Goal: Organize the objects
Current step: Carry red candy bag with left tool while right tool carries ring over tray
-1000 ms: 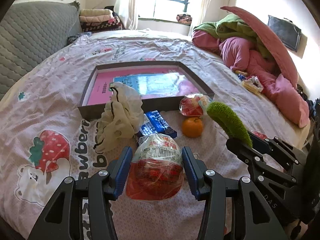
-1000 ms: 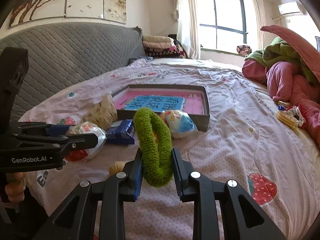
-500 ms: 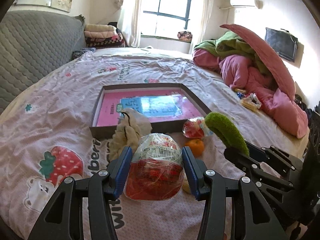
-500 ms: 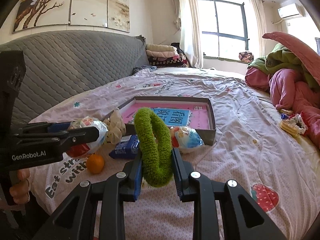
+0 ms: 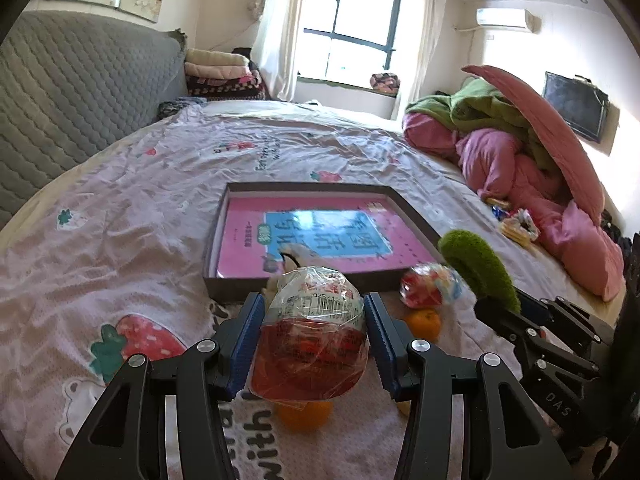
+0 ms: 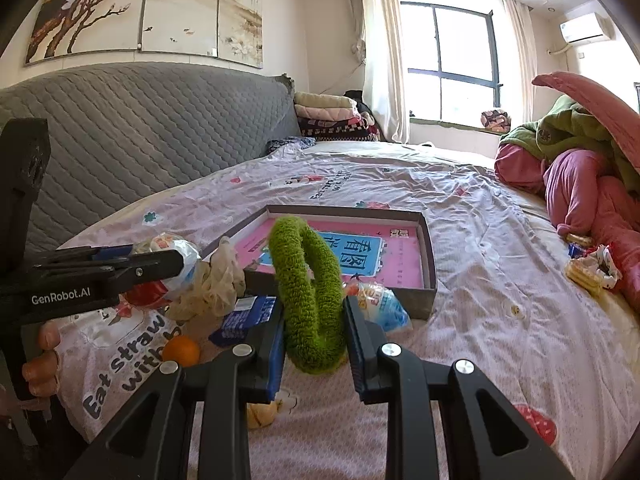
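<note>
My left gripper (image 5: pixel 312 340) is shut on a clear-wrapped red snack bag (image 5: pixel 312 344), held above the bed in front of the grey box (image 5: pixel 240 292) with a pink and blue book inside. My right gripper (image 6: pixel 314 336) is shut on a fuzzy green ring (image 6: pixel 310 288), held above the bed near the box (image 6: pixel 424 296). In the left wrist view the green ring (image 5: pixel 476 268) and right gripper show at the right. In the right wrist view the left gripper (image 6: pixel 176 258) with its bag (image 6: pixel 180 256) shows at the left.
On the bedspread before the box lie an orange (image 5: pixel 424 322), a second orange (image 5: pixel 304 414), a red and blue wrapped snack (image 5: pixel 428 286), a blue packet (image 6: pixel 244 318) and a beige mesh puff (image 6: pixel 216 280). Pink and green bedding (image 5: pixel 532 160) is piled at right.
Both grippers have risen and drawn back from the bed with their loads. More of the room and less of the near bedspread shows. The grips are unchanged.
</note>
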Motion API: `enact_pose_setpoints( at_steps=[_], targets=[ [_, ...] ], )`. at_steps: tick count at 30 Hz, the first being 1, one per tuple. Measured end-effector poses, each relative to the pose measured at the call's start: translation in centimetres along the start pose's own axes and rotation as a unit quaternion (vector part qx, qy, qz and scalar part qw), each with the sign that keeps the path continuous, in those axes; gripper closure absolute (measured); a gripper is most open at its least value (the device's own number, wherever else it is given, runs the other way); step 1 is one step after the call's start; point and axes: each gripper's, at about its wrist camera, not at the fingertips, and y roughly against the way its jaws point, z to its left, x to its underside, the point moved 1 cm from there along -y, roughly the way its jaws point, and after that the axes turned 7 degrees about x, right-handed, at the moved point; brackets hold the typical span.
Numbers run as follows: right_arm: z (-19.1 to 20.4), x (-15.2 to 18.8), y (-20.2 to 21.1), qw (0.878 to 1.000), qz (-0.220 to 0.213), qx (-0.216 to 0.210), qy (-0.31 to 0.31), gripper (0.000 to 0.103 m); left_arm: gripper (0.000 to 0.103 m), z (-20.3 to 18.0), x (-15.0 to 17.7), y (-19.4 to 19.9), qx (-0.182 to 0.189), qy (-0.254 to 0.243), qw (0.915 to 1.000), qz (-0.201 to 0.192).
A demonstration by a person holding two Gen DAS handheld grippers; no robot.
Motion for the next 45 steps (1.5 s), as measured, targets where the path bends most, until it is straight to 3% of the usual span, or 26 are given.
enact_pose_setpoints(
  at_steps=[22, 45],
  targets=[
    [0.0, -2.0, -4.4, 1.000, -0.011, 0.003, 0.018, 0.075, 0.050, 4.2, -3.7, -2.9, -0.005, 0.010, 0.9994, -0.031],
    [-3.1, -4.0, -8.2, 1.000, 0.007, 0.007, 0.007, 0.075, 0.050, 7.5, -5.6, -7.8, -0.017, 0.014, 0.9997, -0.008]
  ],
)
